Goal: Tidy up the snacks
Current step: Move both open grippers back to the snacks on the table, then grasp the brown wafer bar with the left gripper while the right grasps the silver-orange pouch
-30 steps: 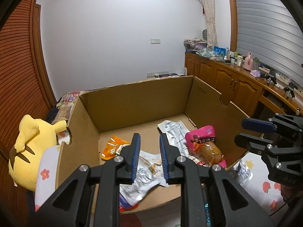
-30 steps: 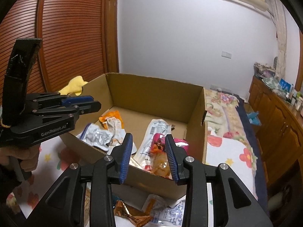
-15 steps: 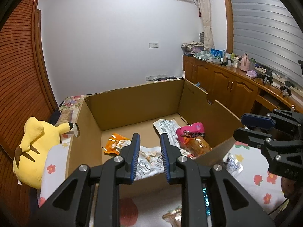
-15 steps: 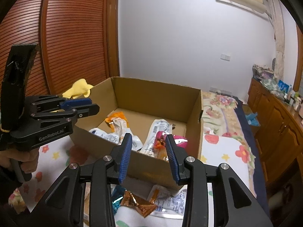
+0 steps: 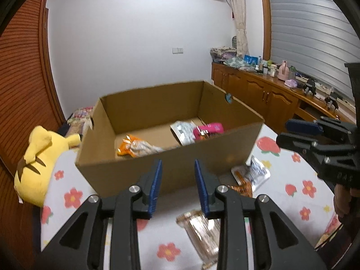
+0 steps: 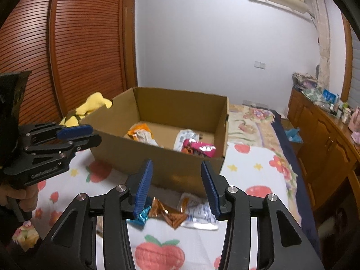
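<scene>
An open cardboard box (image 5: 171,173) (image 6: 162,164) stands on the flowered bedsheet. Inside lie an orange packet (image 5: 126,146), a silver-white packet (image 5: 182,132) and a pink packet (image 5: 209,128). Loose snacks lie before the box: a clear-wrapped snack (image 5: 200,227), a silver packet (image 5: 254,171), a copper wrapper (image 6: 168,213), a white packet (image 6: 198,213) and a teal wrapper (image 6: 140,219). My left gripper (image 5: 177,180) hovers short of the box's front wall, jaws opening, nothing between them. My right gripper (image 6: 176,180) hangs above the loose wrappers, jaws opening, also empty.
A yellow plush toy (image 5: 38,157) lies left of the box. A wooden cabinet (image 5: 258,94) with clutter on top runs along the right wall. Slatted wooden doors (image 6: 78,45) stand at the left. A hand (image 6: 20,198) grips the left tool's handle.
Both grippers have drawn back from above the box to the bed in front of it. Both pairs of jaws have widened. Loose wrappers on the sheet have come into view.
</scene>
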Available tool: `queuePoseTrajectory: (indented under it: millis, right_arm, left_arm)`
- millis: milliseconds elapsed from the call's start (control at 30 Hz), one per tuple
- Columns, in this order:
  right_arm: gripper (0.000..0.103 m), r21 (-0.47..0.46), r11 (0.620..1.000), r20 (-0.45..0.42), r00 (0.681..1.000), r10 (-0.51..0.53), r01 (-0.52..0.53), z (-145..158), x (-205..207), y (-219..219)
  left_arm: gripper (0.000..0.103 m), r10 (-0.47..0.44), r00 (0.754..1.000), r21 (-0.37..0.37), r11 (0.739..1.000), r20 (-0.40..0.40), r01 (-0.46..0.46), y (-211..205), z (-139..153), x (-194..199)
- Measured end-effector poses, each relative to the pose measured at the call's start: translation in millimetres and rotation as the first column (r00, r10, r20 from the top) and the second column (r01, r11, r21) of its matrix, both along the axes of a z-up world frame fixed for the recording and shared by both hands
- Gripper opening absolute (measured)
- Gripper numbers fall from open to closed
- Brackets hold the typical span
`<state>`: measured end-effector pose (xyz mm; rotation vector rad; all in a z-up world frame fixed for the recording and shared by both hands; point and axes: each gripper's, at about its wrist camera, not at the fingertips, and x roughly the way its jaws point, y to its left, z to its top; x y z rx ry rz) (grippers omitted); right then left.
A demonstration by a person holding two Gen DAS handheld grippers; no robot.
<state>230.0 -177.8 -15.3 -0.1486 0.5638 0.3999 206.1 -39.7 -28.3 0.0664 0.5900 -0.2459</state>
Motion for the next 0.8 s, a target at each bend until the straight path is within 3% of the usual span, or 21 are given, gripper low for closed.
queuePoseTrajectory:
  millis: [167,367,567,800]
  right_arm:
    - [0.053,-0.003,1.0,-0.022,1.0,-0.022,0.022,-8.3,-9.7,-8.7]
    - [0.054,-0.009,0.999,-0.058,0.998,-0.04,0.039,-19.7,-13.8,-17.9]
    - [0.063,-0.018,0.998,-0.126,0.99,-0.065,0.063,-41.8,1.7,-28.4]
    - [0.067,-0.033,0.996,-0.219,0.972,-0.088,0.083,-73.3,31.1,-32.5]
  left_arm:
    - [0.035,-0.013,0.999,0.005,1.0,-0.052,0.013,-8.1,-23.6,-11.7]
    - [0.045,-0.028,0.99,0.001,1.0,-0.136,0.029,-19.8,-56.7,-15.7]
    - [0.048,-0.021,0.981,0.033,0.999,-0.192,0.028,-30.6,-79.1,-14.0]
    - [0.055,-0.035,0.974,0.014,0.999,-0.225,0.039,-33.6,-90.9,-13.4]
